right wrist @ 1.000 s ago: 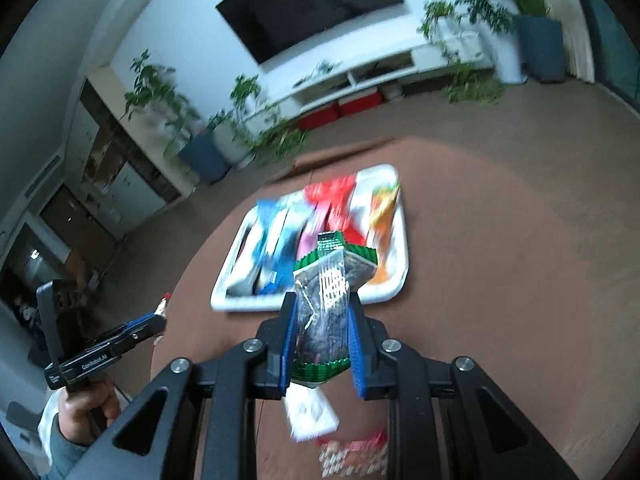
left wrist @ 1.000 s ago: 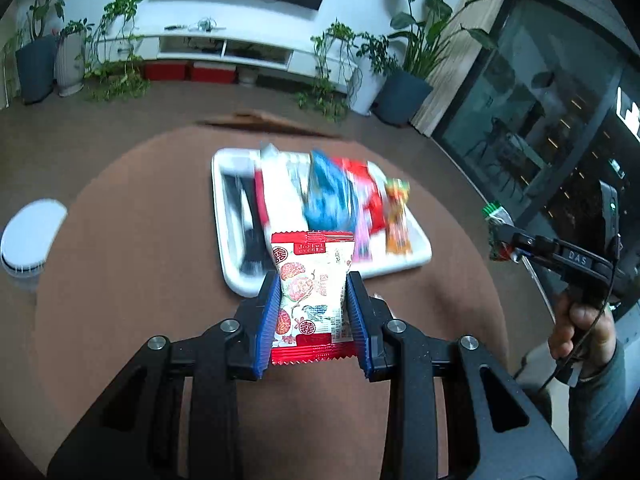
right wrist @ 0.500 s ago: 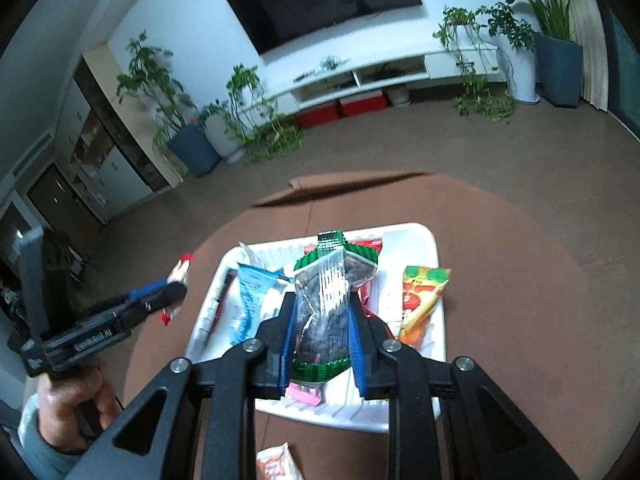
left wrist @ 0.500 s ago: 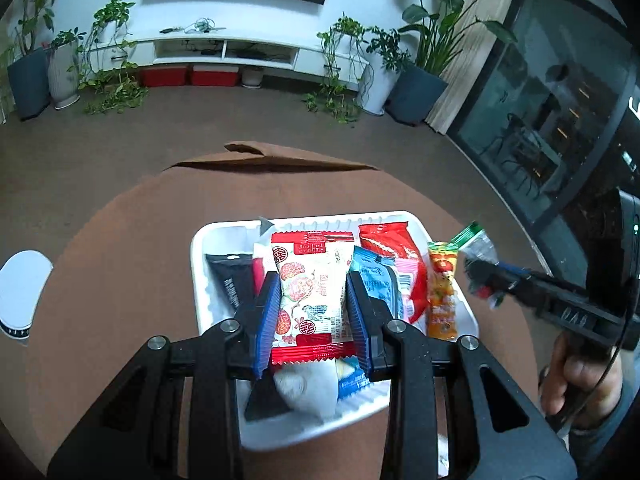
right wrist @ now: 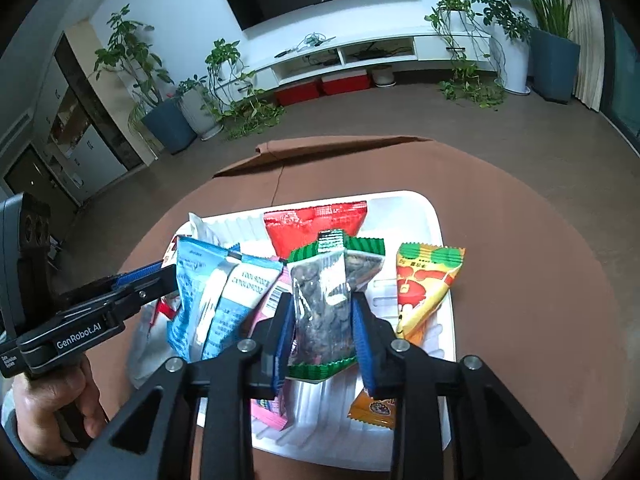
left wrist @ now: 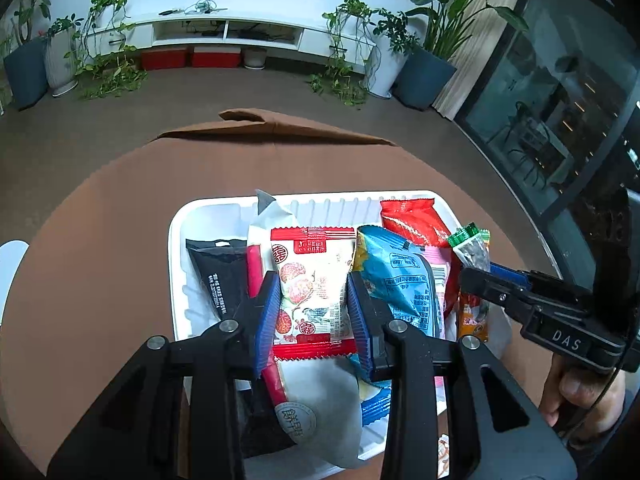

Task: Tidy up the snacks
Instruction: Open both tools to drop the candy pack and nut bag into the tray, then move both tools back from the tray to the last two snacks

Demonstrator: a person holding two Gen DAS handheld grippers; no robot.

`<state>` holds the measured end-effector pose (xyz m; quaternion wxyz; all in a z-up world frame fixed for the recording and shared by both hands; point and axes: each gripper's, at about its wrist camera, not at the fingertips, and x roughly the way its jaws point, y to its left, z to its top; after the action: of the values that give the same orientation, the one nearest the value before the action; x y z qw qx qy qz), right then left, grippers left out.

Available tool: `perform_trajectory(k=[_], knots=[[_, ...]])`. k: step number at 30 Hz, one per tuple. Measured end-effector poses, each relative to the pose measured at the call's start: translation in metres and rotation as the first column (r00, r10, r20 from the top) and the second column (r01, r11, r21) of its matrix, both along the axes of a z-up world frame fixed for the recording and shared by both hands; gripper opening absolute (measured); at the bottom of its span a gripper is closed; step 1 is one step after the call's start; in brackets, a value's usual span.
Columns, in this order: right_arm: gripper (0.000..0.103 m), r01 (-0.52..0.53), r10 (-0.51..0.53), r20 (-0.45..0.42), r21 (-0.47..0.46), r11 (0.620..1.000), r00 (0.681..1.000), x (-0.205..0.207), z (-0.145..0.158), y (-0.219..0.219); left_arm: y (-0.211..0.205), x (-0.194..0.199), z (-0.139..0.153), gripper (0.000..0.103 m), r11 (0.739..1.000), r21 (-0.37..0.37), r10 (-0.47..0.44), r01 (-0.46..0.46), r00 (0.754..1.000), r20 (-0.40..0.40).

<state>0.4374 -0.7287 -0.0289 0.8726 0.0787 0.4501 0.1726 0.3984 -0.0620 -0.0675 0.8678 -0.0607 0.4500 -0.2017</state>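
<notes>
Surface: round brown table (left wrist: 100, 248) carrying one white tray (right wrist: 438, 236) of snack packets.
Room: wall television, white shelf, potted plants, glass doors.
Left gripper (left wrist: 312, 312): pads pressed on a red-and-white packet (left wrist: 310, 280) above the tray.
Right gripper (right wrist: 324, 328): jaws have just been opening; the green-edged seed bag (right wrist: 324, 304) sits between them, the right pad seemingly off it.
Hard to see: packets overlap; count unclear.
Hands: two, partly cut off.

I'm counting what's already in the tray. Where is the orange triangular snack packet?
In the right wrist view, the orange triangular packet lies in the white tray near its right side, just right of the green-edged seed packet.
</notes>
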Motion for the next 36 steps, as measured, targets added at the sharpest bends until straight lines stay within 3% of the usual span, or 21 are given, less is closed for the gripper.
perform_trajectory(k=[4,7,21,24,29,36], knots=[[0.037,-0.005,0.005,-0.001,-0.004,1.0,1.0,0.001,-0.001,0.001,0.002,0.003,0.001,0.048,1.0,0.001,0.014,-0.014,1.0,0.006],[0.045,-0.009,0.009,0.011,-0.016,1.0,1.0,-0.002,0.002,0.007,0.003,0.003,0.003,0.048,1.0,0.005,0.014,-0.014,1.0,0.012],[0.052,-0.004,0.006,0.045,-0.025,1.0,0.999,-0.011,0.017,0.006,0.007,-0.007,0.006,0.058,1.0,-0.01,0.02,-0.02,0.999,0.036],[0.063,0.006,-0.005,0.069,-0.001,1.0,0.998,-0.018,0.026,0.002,0.01,-0.015,0.012,0.072,1.0,-0.012,0.024,-0.023,0.998,0.058],[0.086,0.028,-0.038,0.114,0.086,0.996,0.993,-0.041,0.044,-0.014,0.022,-0.049,0.028,0.1,0.998,-0.045,0.053,-0.049,0.993,0.108],[0.092,0.016,-0.031,0.141,0.1,0.995,0.99,-0.098,0.05,-0.036,0.016,-0.116,0.03,0.103,0.998,-0.043,0.059,-0.055,0.991,0.116]])
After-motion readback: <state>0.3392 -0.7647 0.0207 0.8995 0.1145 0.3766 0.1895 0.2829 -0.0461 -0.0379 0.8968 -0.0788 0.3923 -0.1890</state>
